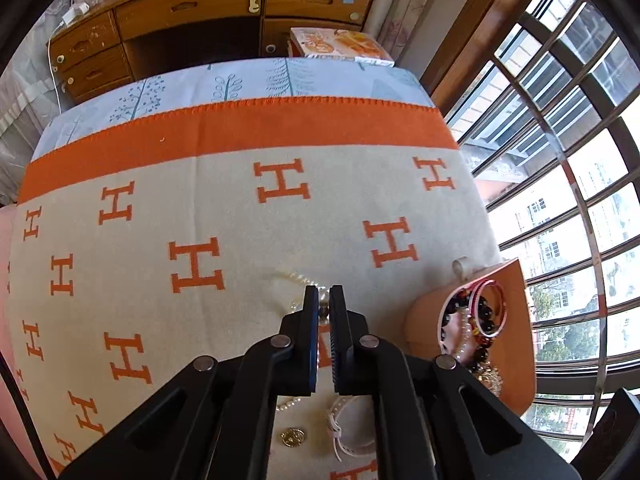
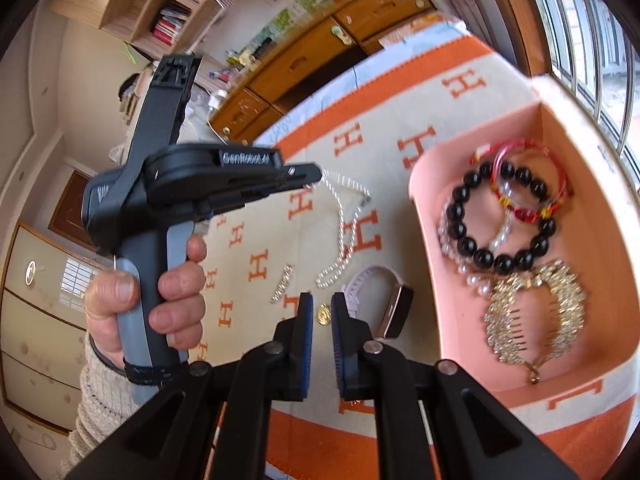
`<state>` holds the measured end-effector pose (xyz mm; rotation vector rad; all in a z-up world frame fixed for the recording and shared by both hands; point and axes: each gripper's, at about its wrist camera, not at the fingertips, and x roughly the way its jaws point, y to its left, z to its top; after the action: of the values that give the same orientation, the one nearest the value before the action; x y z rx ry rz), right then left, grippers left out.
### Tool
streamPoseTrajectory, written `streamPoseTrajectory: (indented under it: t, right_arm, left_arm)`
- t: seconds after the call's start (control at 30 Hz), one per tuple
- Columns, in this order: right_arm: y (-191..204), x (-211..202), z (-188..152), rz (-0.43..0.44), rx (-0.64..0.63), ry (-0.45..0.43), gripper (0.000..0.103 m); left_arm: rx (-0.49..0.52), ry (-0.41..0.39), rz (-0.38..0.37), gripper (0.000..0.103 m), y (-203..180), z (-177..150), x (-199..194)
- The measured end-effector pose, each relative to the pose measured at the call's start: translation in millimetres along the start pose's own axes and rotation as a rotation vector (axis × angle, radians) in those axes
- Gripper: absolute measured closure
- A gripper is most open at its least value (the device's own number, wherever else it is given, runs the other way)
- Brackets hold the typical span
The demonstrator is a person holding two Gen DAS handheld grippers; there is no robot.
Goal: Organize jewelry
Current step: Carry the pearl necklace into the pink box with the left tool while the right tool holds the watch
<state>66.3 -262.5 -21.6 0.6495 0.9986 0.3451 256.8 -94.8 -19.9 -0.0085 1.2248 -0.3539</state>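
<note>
A pearl necklace (image 2: 344, 236) hangs from my left gripper (image 2: 316, 172), which is shut on its upper end above the blanket; in the left wrist view the necklace (image 1: 296, 280) shows past the closed left gripper (image 1: 325, 294). A pink box (image 2: 436, 184) at the right holds a black bead bracelet (image 2: 496, 258), red bangles (image 2: 532, 152) and a gold comb (image 2: 540, 312). On the blanket lie a white watch (image 2: 384, 292), a gold coin (image 2: 323, 315) and a small crystal pin (image 2: 282, 283). My right gripper (image 2: 322, 300) is slightly open and empty above the coin.
The orange and cream H-pattern blanket (image 1: 200, 208) covers the bed. A wooden desk with drawers (image 1: 192, 12) stands beyond it. Barred windows (image 1: 560, 160) run along the right. The box also shows at the right in the left wrist view (image 1: 516, 320).
</note>
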Motion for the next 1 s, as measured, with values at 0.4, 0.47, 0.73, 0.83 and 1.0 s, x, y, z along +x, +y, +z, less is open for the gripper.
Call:
streamPoseTrajectory:
  t: [0.4, 0.47, 0.73, 0.83, 1.0]
  right_arm:
    - [18, -61, 6, 0.003, -0.044, -0.158, 0.094]
    - [24, -64, 5, -0.001, -0.070, -0.163, 0.094]
    - [26, -21, -11, -0.027, -0.095, 0.050, 0.093]
    - [27, 7, -15, -0.043, -0.110, 0.118, 0.086]
    - [38, 46, -21, -0.090, -0.177, 0.150, 0.074]
  left_arm:
    - [0.072, -0.194, -0.087, 0.100, -44, -8, -104]
    - [0.090, -0.231, -0.093, 0.100, -54, -10, -120]
    - [0.129, -0.317, -0.115, 0.100, -85, -9, -169]
    - [0.151, -0.327, -0.116, 0.100, -97, -7, -176]
    - [0.216, -0.330, -0.114, 0.100, -127, 1, -185]
